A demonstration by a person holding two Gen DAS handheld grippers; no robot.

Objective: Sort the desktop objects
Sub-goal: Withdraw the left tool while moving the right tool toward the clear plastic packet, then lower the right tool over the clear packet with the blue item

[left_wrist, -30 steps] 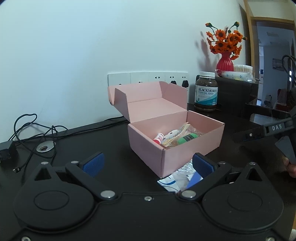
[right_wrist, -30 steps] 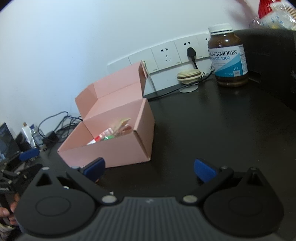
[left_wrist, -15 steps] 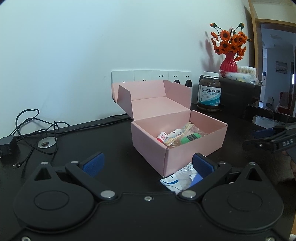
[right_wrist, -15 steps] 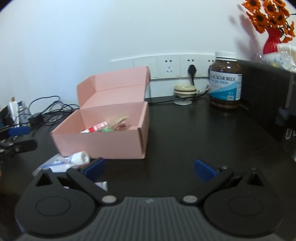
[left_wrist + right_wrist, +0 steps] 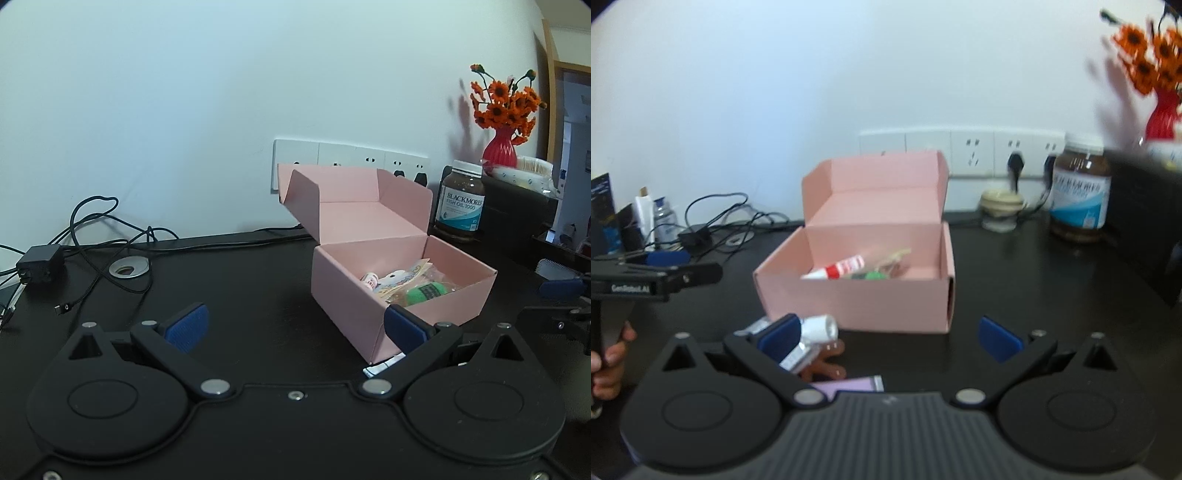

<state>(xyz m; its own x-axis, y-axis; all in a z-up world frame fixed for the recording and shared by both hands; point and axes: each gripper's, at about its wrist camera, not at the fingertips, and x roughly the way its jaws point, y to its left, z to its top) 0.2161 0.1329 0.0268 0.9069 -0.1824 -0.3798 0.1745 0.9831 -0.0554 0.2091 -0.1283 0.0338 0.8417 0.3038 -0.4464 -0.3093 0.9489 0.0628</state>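
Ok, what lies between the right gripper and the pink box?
In the right wrist view, a white-capped tube and small packets lie before the pink box, by the open right gripper.

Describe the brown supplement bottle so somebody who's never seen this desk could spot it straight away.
Start at the open pink box in the middle of the black desk. Look right, toward the wall sockets: the brown supplement bottle stands upright there. Only it has a white cap and a blue-and-white Blackmores label.
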